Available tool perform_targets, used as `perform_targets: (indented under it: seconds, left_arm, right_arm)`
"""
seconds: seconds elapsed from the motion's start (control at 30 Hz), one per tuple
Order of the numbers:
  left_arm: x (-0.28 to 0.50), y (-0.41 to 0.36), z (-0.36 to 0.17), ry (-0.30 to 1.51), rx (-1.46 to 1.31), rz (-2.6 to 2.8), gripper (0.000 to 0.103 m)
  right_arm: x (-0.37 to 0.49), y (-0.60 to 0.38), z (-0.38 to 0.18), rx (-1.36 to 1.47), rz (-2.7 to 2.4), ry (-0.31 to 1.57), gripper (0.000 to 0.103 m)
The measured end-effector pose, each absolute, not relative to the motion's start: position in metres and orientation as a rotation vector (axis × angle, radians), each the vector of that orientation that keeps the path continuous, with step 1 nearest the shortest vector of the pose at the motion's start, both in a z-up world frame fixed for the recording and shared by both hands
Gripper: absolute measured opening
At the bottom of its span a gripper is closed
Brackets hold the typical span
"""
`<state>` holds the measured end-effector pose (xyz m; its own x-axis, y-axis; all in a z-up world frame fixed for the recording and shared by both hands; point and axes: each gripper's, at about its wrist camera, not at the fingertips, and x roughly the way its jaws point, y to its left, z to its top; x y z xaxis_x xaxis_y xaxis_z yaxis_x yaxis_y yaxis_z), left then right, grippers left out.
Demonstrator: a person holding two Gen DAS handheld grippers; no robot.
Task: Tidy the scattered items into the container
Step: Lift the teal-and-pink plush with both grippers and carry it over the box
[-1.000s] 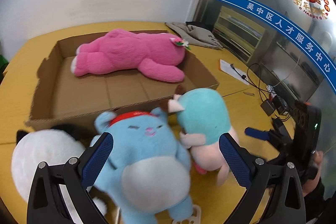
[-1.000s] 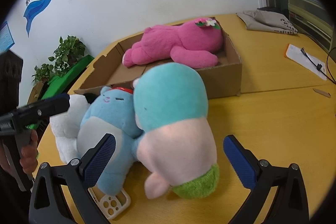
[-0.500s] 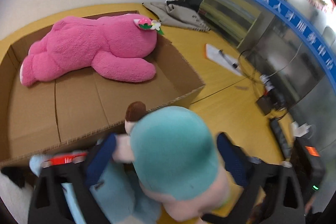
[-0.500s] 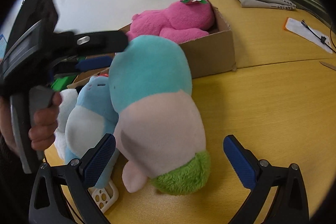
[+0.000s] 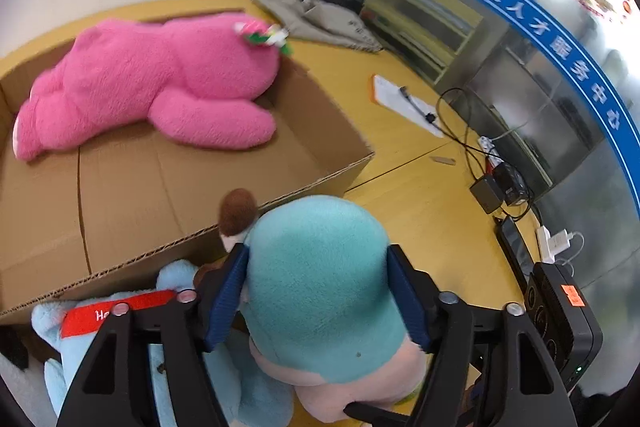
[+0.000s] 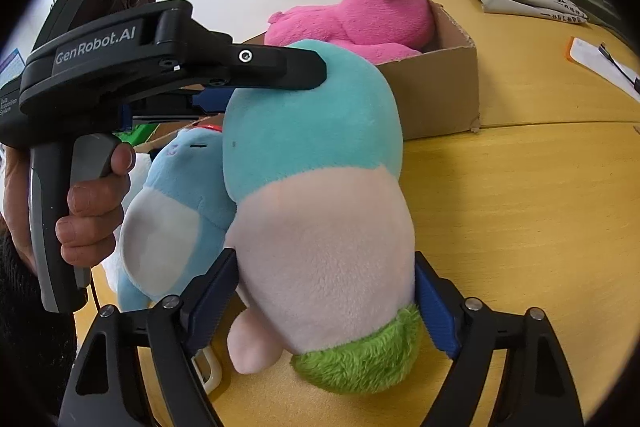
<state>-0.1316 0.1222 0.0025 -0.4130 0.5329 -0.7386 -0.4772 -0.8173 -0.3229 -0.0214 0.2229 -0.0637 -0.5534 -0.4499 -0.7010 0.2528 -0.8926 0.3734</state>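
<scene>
Compared with 1 second back, my left gripper (image 5: 318, 301) has moved off the blue plush (image 6: 172, 211) and over to the teal and pink plush (image 6: 320, 227); its 2 blue pads now press the teal head from both sides and the jaws are closing. My right gripper (image 6: 324, 307) was spread wide around that same toy 1 second ago; now its jaws are closing too, with the pads touching the pink belly just above the green tuft. So both grippers pinch 1 toy, which lies on the yellow worktop (image 6: 520, 227) just in front of the cardboard box (image 5: 160, 187), touching the blue plush beside it. The pink plush (image 5: 160, 87) lies inside the box as before.

Writing I can read: "GenRobot.AI" on the side of the left gripper in the right wrist view, where a hand (image 6: 88, 203) grips its handle, and "He" on the blue plush's red band (image 5: 96, 315). The blue wall strip (image 5: 520, 15) carries Chinese characters
</scene>
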Motion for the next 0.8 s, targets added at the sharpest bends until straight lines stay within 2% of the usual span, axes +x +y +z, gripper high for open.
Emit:
perform_targets:
  seconds: [0.03,0.13,0.27,0.5,0.8]
  left_arm:
    - [-0.130,0.125,0.003,-0.052,-1.186,2.238,0.085]
    - [-0.130,0.137,-0.004,0.043,-1.204,2.263,0.086]
    - [-0.133,0.133,-0.007,-0.003,-1.221,2.249,0.075]
    - [-0.122,0.124,0.002,-0.039,-1.196,2.235,0.070]
    - [-0.073,0.121,0.064,0.001,-0.979,2.315,0.071]
  right_arm:
    - [-0.020,0.223,-0.063,1.203,-2.440,-0.316,0.083]
    - [-0.019,0.218,-0.062,1.225,-2.444,-0.257,0.087]
    - [-0.021,0.210,-0.064,1.243,-2.464,-0.175,0.088]
    - [-0.015,0.209,-0.058,1.221,-2.472,-0.154,0.073]
    - [0.004,0.199,-0.013,1.124,-2.545,-0.065,0.073]
